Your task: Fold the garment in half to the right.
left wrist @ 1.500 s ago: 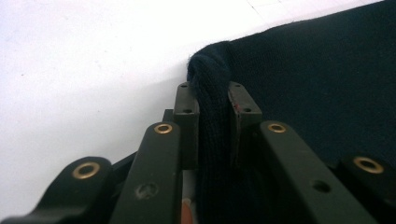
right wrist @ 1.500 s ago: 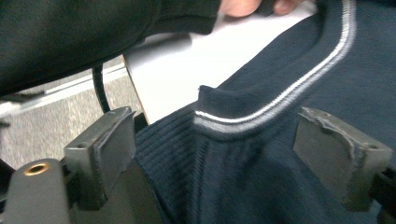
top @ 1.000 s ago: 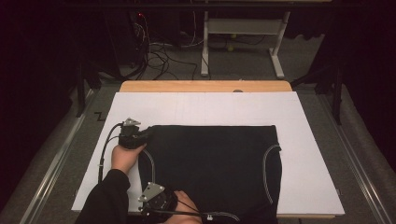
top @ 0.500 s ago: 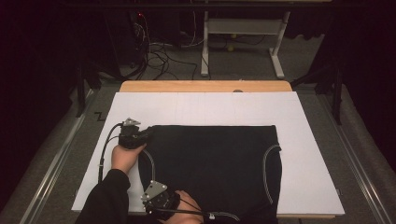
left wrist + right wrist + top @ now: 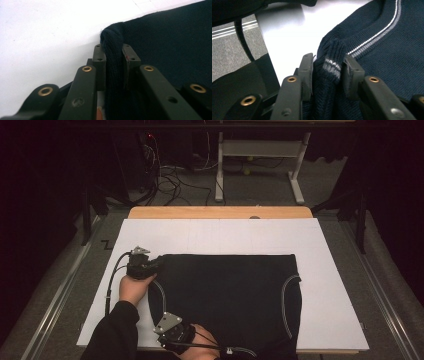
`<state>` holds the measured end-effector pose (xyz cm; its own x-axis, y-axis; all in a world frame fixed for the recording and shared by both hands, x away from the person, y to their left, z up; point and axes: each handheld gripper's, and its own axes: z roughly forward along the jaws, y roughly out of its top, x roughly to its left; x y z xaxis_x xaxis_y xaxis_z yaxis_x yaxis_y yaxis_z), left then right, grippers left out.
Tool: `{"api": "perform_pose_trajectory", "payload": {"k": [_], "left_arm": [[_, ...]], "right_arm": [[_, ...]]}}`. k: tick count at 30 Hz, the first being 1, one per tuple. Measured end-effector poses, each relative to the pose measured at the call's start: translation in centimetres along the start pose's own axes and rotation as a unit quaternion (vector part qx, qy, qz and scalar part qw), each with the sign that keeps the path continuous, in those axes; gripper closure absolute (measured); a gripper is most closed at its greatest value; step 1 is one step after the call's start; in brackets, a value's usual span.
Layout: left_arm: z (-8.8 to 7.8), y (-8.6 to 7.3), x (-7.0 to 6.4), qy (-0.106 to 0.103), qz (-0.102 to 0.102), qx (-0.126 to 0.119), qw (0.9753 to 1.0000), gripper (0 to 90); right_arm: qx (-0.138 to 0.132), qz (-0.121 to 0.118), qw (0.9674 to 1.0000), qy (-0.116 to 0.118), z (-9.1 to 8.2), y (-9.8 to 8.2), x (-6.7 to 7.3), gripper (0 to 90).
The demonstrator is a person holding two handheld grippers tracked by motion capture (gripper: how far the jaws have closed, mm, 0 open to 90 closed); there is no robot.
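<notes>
left hand-held gripper [image 5: 150, 265]: clamped on far-left corner of dark sweater [image 5: 235, 300] | right hand-held gripper [image 5: 325, 66]: jaws just closing, pinching striped edge | sweater flat on white surface [image 5: 330, 270]

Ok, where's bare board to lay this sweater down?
Free: the white board strip beyond the sweater, and the strip between its right edge and the board's right edge. Crowded: near-left corner, where both tongs grip the sweater.

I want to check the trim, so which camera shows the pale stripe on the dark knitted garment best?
The right gripper view: the pale stripe runs close and sharp along the dark knitted garment. The high view shows thin lines; the left gripper view shows plain knit.
</notes>
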<state>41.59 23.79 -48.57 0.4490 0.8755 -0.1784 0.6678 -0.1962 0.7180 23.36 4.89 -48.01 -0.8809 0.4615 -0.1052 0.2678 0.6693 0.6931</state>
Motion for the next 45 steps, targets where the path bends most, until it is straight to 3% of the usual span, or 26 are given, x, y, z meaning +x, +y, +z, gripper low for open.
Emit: {"api": "perform_pose_trajectory", "payload": {"k": [19, 25, 28, 33, 37, 41, 45], "left_arm": [[0.0, 0.0, 0.3, -0.006, -0.014, 0.000, 0.9999, 72.5], [0.0, 0.0, 0.7, -0.012, -0.034, 0.000, 0.9993, 72.3], [-0.2, 0.0, 0.5, -0.006, -0.035, -0.007, 0.9993, 73.1], [-0.6, -0.1, 0.6, -0.024, -0.068, -0.021, 0.9972, 73.8], [-0.6, 0.2, 0.2, -0.020, -0.084, -0.030, 0.9958, 74.0], [-1.1, 0.8, -0.4, -0.020, -0.092, -0.054, 0.9941, 74.0], [-1.6, 1.8, -1.1, -0.017, -0.079, -0.058, 0.9951, 73.9]], "right_arm": [[-0.013, 0.011, 0.9999, 0.002, -0.4, -0.2, -0.4, 73.7], [-0.034, 0.015, 0.9993, 0.001, -1.2, -0.1, -0.5, 74.0], [-0.045, 0.012, 0.9989, -0.001, -1.5, 0.0, -0.5, 74.3], [-0.065, 0.013, 0.9978, -0.002, -2.3, 0.1, -0.7, 74.3], [-0.077, 0.014, 0.9970, -0.003, -2.7, 0.3, -0.9, 74.3], [-0.086, 0.014, 0.9962, -0.004, -3.2, 0.3, -1.2, 74.4], [-0.098, 0.016, 0.9950, -0.006, -4.0, 0.4, -1.5, 74.4]]}}
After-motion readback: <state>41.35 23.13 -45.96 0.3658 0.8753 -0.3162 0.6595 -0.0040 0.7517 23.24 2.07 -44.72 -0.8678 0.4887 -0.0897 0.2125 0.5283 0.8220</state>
